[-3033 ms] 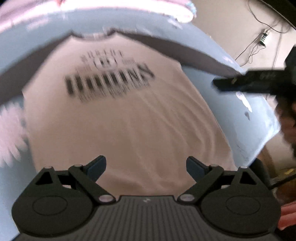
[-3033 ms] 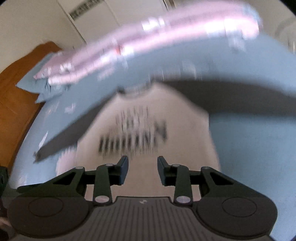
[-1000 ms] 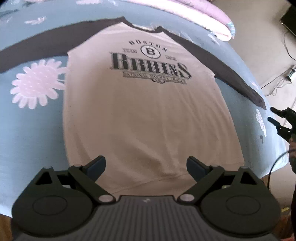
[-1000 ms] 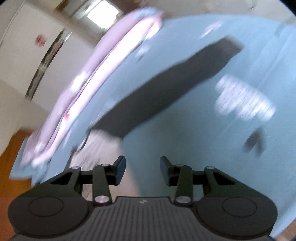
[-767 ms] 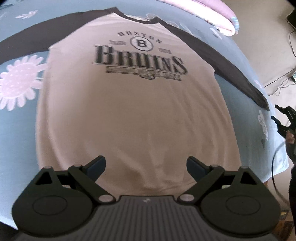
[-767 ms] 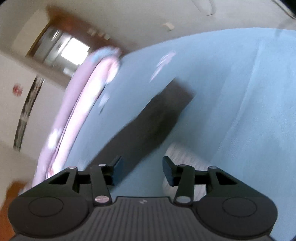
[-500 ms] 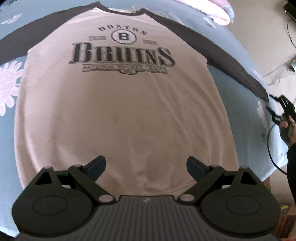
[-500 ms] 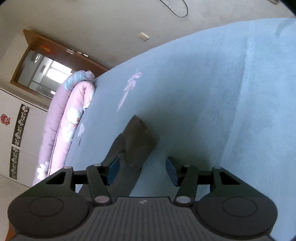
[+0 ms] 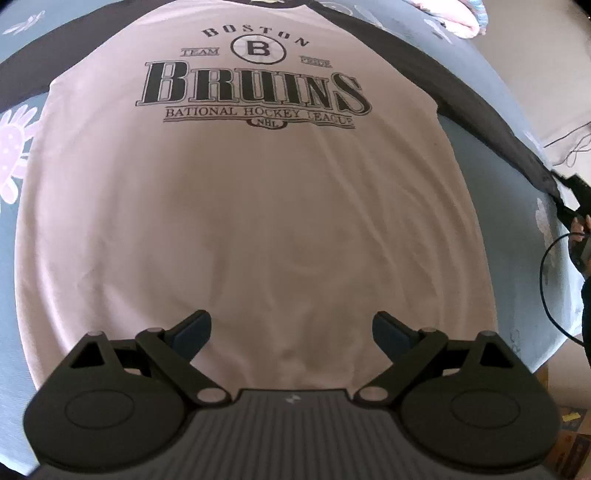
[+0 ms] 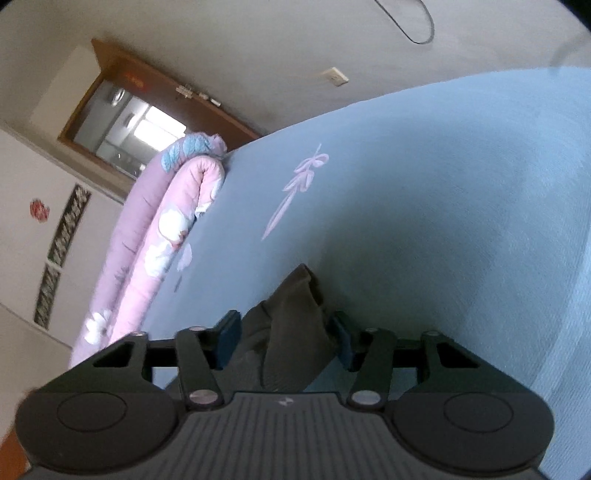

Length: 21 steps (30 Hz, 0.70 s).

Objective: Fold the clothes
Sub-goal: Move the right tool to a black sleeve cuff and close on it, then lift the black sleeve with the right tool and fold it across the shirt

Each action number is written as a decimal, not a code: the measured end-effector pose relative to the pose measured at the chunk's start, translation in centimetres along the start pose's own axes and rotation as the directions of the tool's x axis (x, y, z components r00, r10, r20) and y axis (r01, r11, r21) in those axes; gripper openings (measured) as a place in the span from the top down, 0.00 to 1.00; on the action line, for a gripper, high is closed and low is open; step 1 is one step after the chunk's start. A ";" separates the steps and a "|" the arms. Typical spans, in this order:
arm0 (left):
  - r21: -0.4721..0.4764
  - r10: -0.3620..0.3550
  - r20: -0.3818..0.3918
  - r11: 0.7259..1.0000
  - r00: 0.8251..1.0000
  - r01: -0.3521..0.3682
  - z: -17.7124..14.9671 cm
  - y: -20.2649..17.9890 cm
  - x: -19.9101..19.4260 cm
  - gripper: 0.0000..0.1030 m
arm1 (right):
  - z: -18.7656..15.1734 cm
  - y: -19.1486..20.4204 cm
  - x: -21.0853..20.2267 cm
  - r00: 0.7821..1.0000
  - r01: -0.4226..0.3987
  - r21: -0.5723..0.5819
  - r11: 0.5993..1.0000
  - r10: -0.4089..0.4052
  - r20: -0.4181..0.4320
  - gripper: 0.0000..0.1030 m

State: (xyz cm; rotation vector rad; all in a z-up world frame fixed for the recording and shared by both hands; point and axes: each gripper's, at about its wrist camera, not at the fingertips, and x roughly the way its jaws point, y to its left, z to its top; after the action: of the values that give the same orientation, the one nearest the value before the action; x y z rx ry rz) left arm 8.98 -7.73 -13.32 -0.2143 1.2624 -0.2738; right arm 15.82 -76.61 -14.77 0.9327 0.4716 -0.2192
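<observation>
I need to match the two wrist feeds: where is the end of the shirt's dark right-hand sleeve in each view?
Left wrist: the sleeve end lies at the far right edge, by the right gripper.
Right wrist: the same sleeve end sits low centre, between the closing jaws.
Shared landmark: the rolled pink quilt.

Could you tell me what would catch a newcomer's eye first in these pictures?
The Bruins shirt lies flat on the blue sheet, filling the left view under the open left tongs. At the bed's edge, the right tongs have been closing around the dark sleeve.
</observation>
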 end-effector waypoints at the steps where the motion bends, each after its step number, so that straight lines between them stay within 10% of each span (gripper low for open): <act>1: -0.004 0.003 -0.002 1.000 1.000 -0.003 0.0 0.1 0.1 0.09 | 0.0 0.0 0.1 1.000 0.020 -0.010 1.000 -0.020 -0.007 0.78; 10: -0.027 -0.014 0.029 1.000 0.999 0.015 0.1 1.1 -0.9 0.09 | 0.5 4.0 -0.9 0.997 0.076 -0.109 0.991 -0.078 -0.014 0.88; 21: -0.080 -0.066 0.103 0.994 0.993 0.074 -0.6 4.0 -3.7 0.09 | -0.5 20.7 -2.6 0.996 0.029 -0.391 0.920 -0.061 -0.069 0.88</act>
State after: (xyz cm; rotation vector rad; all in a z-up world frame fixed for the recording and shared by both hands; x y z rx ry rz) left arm 7.69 -2.76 -11.37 -0.3406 1.1694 -0.2674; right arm 21.24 -64.18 1.14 0.5402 0.5865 -0.1225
